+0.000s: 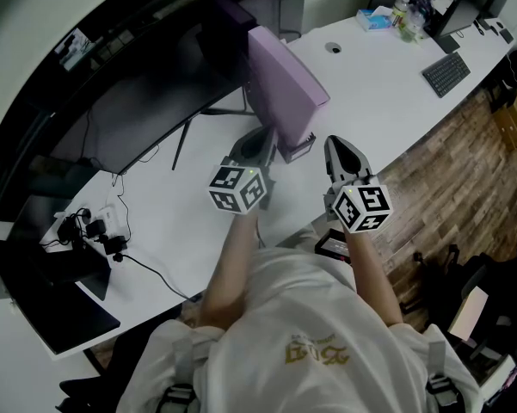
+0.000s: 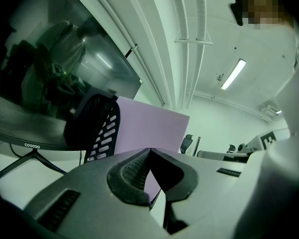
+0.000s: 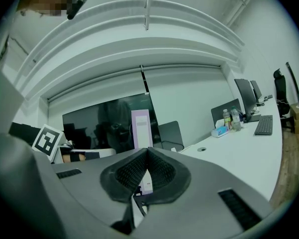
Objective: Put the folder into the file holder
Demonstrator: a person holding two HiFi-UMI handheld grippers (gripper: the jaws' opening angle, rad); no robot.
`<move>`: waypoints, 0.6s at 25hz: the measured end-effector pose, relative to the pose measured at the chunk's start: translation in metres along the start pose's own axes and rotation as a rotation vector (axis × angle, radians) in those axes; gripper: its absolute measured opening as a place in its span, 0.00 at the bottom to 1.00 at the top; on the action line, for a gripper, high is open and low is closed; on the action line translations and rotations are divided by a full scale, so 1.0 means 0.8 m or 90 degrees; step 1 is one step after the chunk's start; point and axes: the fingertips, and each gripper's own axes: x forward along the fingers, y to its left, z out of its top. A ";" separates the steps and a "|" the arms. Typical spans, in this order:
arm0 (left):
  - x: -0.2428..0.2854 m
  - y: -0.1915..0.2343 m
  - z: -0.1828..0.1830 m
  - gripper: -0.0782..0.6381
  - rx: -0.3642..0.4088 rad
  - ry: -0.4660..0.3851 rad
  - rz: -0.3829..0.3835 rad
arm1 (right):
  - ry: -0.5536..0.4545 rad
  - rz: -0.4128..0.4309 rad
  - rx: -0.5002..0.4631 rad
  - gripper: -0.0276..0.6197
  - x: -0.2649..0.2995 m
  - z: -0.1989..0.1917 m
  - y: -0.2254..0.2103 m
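A purple folder (image 1: 284, 80) stands upright in a black mesh file holder (image 1: 298, 144) on the white desk (image 1: 374, 93), in front of a big monitor. My left gripper (image 1: 265, 142) hangs just left of the holder's near end, jaws shut and empty. My right gripper (image 1: 336, 147) is a little to the right of the holder, also shut with nothing in it. In the left gripper view the folder (image 2: 151, 128) rises behind the closed left gripper (image 2: 149, 152), with the holder's mesh side (image 2: 98, 128) to its left. The right gripper view shows the folder (image 3: 141, 124) edge-on above the closed right gripper (image 3: 148, 152).
A dark curved monitor (image 1: 138, 101) on a stand fills the desk's back left. Cables and a power strip (image 1: 99, 226) lie at the left with a dark laptop (image 1: 56, 299). Far right are a keyboard (image 1: 446, 73), bottles (image 1: 404, 11) and a tissue box (image 1: 374, 18).
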 end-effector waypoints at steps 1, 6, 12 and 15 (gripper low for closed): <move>0.000 0.001 0.000 0.13 0.000 0.000 0.000 | 0.000 0.000 0.001 0.06 0.000 0.000 0.000; 0.000 0.003 0.000 0.13 -0.004 -0.001 0.004 | -0.002 -0.002 0.005 0.06 0.000 0.001 -0.004; 0.002 0.001 -0.001 0.13 0.002 0.000 0.005 | -0.001 -0.001 0.011 0.06 -0.002 -0.001 -0.006; 0.003 0.001 -0.002 0.13 0.000 0.000 0.006 | -0.001 0.002 0.012 0.06 -0.003 -0.002 -0.006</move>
